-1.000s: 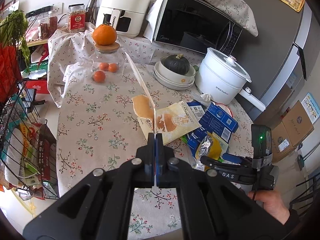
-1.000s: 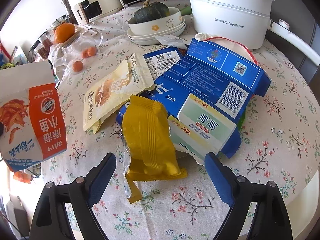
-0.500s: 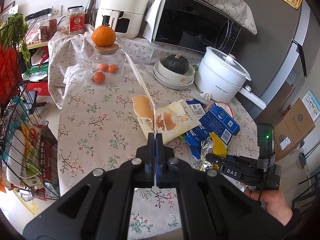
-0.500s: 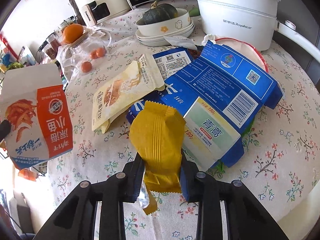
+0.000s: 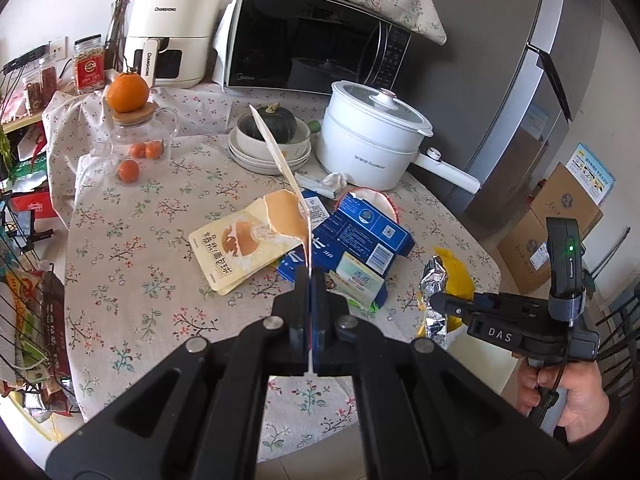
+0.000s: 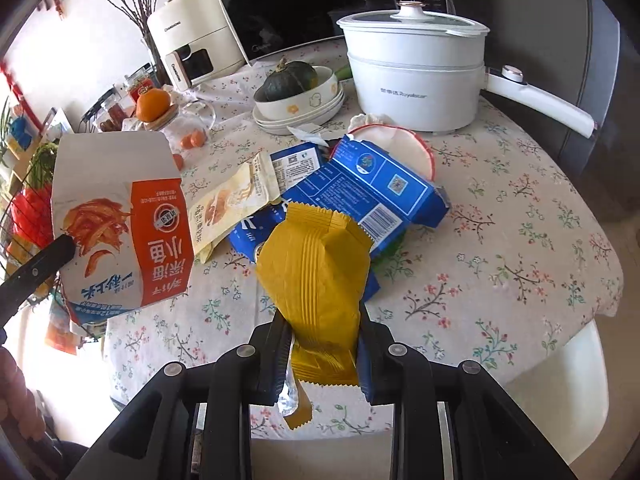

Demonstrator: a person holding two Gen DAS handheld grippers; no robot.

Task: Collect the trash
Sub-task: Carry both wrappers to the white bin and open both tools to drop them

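1. Step in hand: both grippers are loaded. The right gripper (image 6: 324, 344), at the bottom centre of the right wrist view, is clenched on a yellow wrapper (image 6: 316, 272), which hangs free above the floral tablecloth (image 6: 520, 264).
2. The left gripper (image 5: 310, 312), at the lower middle of the left wrist view, is pinched tight on the thin edge of an orange-and-white snack carton (image 6: 120, 224). In the right wrist view the carton fills the left side of the frame.
3. Trash left on the table: a blue box (image 6: 372, 188) in the middle of the right wrist view, a cream pouch (image 6: 236, 200) just to its left, and a red-rimmed paper lid (image 6: 404, 148) partly under the box.
4. Next move, as I judge it: carry both pieces off to a bin. No bin shows in either view, so where it lies cannot be told.
5. Edges: the table's rim curves through the lower right of the right wrist view, and the wrapper hangs close to the near rim.
6. Open room: the bottom of both frames, off the table, is free. A white pot (image 6: 416, 76) and stacked bowls (image 6: 300, 100) crowd the upper middle. A wire rack (image 5: 24, 300) stands at the left edge of the left wrist view, probably close enough to snag the carton.
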